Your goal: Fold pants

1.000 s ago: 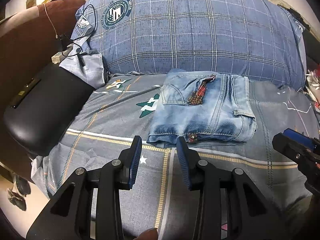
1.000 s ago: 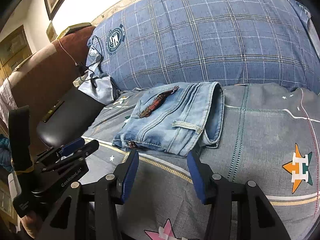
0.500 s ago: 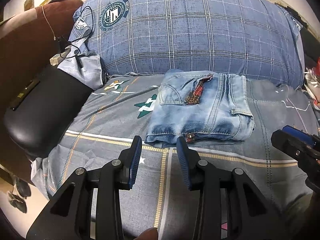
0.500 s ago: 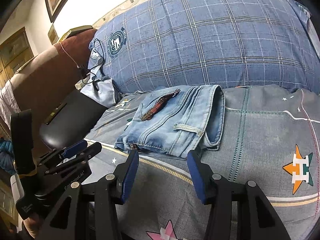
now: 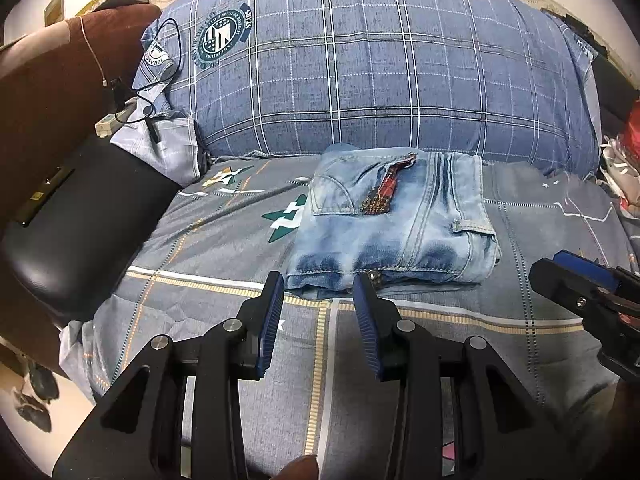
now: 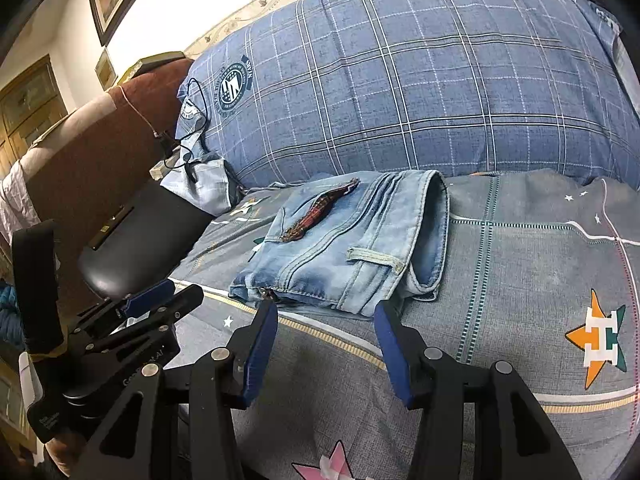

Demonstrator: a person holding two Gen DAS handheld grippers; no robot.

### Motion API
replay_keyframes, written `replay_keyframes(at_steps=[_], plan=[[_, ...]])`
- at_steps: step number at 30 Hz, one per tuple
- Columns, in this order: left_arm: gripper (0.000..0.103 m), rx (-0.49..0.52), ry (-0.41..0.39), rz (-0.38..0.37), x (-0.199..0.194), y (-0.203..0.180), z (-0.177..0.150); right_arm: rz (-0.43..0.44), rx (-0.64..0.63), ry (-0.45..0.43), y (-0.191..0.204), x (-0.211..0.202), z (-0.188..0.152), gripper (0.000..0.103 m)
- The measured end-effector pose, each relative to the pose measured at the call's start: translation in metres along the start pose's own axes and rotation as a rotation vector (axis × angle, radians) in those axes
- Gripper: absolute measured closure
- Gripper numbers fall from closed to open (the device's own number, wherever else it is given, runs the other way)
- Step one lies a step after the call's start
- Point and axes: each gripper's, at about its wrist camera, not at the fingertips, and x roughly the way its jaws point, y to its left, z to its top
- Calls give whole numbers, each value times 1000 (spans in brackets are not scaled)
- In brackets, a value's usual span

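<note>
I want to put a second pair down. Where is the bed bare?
Bare sheet right of the folded jeans, around the orange star, and left of them beside the black chair. The plaid pillow crowds the back.

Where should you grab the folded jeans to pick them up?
Take the folded jeans by the thick rolled fold on their right edge, coming in from the right hand-held gripper's side. That edge stands rounded above the bedspread, so open fingers could slip around all layers.
</note>
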Motion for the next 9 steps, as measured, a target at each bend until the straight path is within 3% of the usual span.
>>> replay_keyframes(at_steps=[9], plan=[[68, -12, 32, -57, 16, -4, -4, -13, 49, 39, -14, 16, 0, 55]])
